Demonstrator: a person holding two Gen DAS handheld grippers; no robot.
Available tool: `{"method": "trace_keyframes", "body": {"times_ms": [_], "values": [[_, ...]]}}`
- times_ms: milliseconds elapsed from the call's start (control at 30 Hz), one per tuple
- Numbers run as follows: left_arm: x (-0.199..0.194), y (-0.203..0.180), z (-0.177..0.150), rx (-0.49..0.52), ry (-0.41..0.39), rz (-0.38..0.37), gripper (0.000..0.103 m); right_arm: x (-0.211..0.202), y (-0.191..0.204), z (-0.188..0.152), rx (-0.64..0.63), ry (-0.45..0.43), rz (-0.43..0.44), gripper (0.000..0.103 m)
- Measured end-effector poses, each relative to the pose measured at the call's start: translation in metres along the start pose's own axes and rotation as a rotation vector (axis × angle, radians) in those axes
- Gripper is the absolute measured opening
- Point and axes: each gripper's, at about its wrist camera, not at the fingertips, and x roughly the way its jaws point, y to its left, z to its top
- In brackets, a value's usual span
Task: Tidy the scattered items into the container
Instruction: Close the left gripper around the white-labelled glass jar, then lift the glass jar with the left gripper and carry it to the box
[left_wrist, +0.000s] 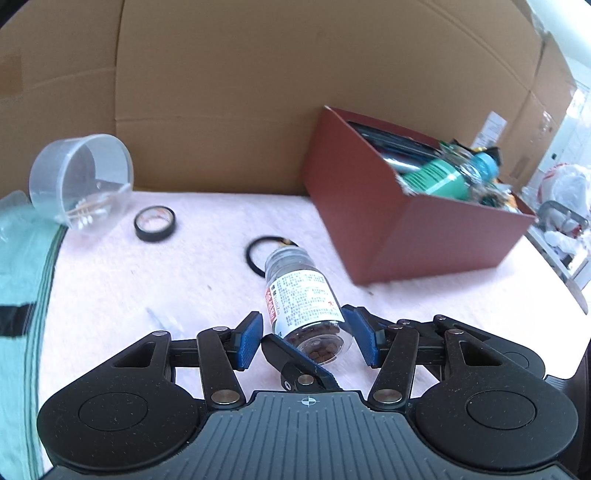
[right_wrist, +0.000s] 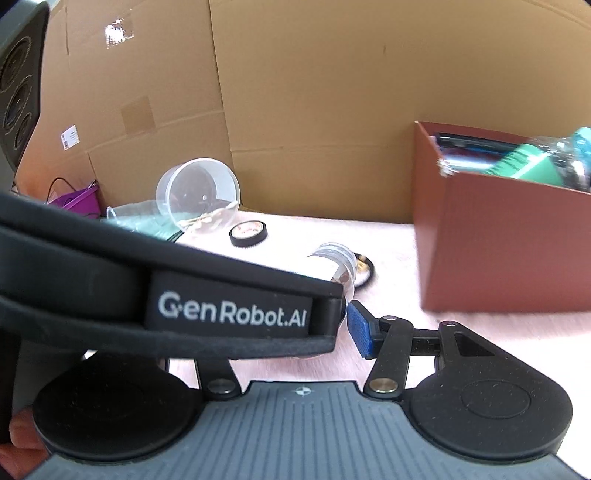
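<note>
A clear pill bottle (left_wrist: 303, 295) with a white label and brown pills sits tilted between the blue pads of my left gripper (left_wrist: 304, 336), which is shut on it. A black finger (left_wrist: 291, 360) of the right gripper presses on the bottle's base. In the right wrist view the bottle (right_wrist: 334, 264) pokes out past the left gripper's housing (right_wrist: 184, 280), which hides much of my right gripper (right_wrist: 303, 325). Its right pad (right_wrist: 360, 328) sits against the bottle. The red-brown box (left_wrist: 424, 229) (right_wrist: 498, 240) stands to the right, holding a green bottle (left_wrist: 436, 177) and other items.
On the pink cloth lie a tipped clear cup with cotton swabs (left_wrist: 81, 181) (right_wrist: 199, 195), a black tape roll (left_wrist: 154, 223) (right_wrist: 248, 232) and a black ring (left_wrist: 253, 258) (right_wrist: 367, 271). Cardboard walls (left_wrist: 221, 92) stand behind. A green cloth (left_wrist: 22, 277) lies left, plastic bags (left_wrist: 565, 192) right.
</note>
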Motion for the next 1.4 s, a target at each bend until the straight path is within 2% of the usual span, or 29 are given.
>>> {"method": "trace_keyframes", "body": {"times_ms": [233, 333, 367, 433, 500, 600, 633, 833, 967, 1200, 1300, 1400], "values": [[-0.009, -0.021, -0.02, 0.023, 0.015, -0.005, 0.057, -0.021, -0.006, -0.014, 0.001, 0.004, 0.003, 0.06], [-0.012, -0.024, -0.029, 0.021, 0.027, -0.015, 0.061, -0.029, -0.01, -0.021, 0.0, 0.007, 0.01, 0.06], [-0.013, -0.025, -0.031, 0.016, 0.031, -0.017, 0.068, -0.03, -0.012, -0.023, 0.001, 0.009, 0.012, 0.061], [-0.012, -0.025, -0.033, 0.006, 0.035, -0.019, 0.067, -0.031, -0.014, -0.027, 0.0, 0.01, 0.013, 0.061], [-0.012, -0.025, -0.032, -0.001, 0.041, -0.017, 0.072, -0.032, -0.016, -0.028, -0.001, 0.006, 0.01, 0.064], [-0.014, -0.026, -0.028, -0.005, 0.032, -0.018, 0.083, -0.033, -0.018, -0.025, -0.001, -0.02, -0.002, 0.073], [-0.014, -0.027, -0.025, -0.004, 0.026, -0.016, 0.083, -0.033, -0.018, -0.024, -0.005, -0.029, -0.006, 0.076], [-0.004, -0.029, -0.013, 0.02, 0.041, -0.025, 0.083, -0.02, -0.027, -0.017, 0.027, -0.03, -0.029, 0.077], [0.007, -0.028, -0.016, 0.016, 0.081, -0.052, 0.08, -0.011, -0.035, -0.017, 0.047, -0.017, -0.042, 0.075], [0.019, -0.021, -0.021, -0.018, 0.117, -0.058, 0.081, 0.004, -0.048, -0.014, 0.061, 0.014, -0.045, 0.073], [0.018, -0.024, -0.023, -0.008, 0.118, -0.057, 0.076, 0.008, -0.052, -0.011, 0.057, 0.02, -0.027, 0.064], [0.018, -0.026, -0.021, 0.004, 0.12, -0.051, 0.078, 0.012, -0.057, -0.009, 0.061, 0.019, -0.022, 0.064]]}}
